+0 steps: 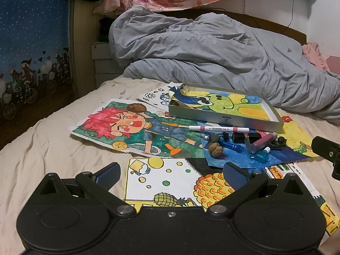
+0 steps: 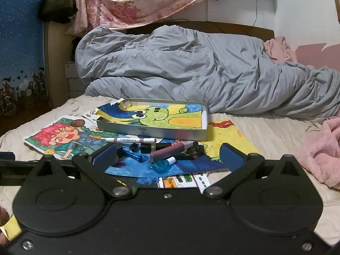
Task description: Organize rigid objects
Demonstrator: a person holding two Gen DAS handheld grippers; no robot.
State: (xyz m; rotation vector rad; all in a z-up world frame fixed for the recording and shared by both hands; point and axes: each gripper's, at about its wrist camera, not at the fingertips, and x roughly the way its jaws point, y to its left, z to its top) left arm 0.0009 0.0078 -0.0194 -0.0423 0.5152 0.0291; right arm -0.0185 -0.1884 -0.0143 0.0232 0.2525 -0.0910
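A silver metal tray (image 1: 225,120) (image 2: 153,132) lined with a frog drawing lies on the bed. In front of it lie a white marker pen (image 1: 218,128) (image 2: 130,140), a walnut (image 1: 215,148), a blue pen (image 1: 231,146) (image 2: 133,155), a maroon tube (image 1: 264,141) (image 2: 170,150), a small teal bottle (image 1: 261,155) (image 2: 162,164) and black items (image 1: 278,142). A second walnut (image 1: 137,107) (image 2: 77,122) sits on the red-haired character drawing. My left gripper (image 1: 171,175) is open and empty over a pineapple drawing. My right gripper (image 2: 167,156) is open, around the small items.
Several colored drawings (image 1: 136,131) are spread over the beige sheet (image 1: 42,148). A crumpled grey duvet (image 1: 212,48) lies behind the tray. A pink fleece (image 2: 318,153) is at the right. The bed's left edge drops off to a dark floor (image 1: 25,114).
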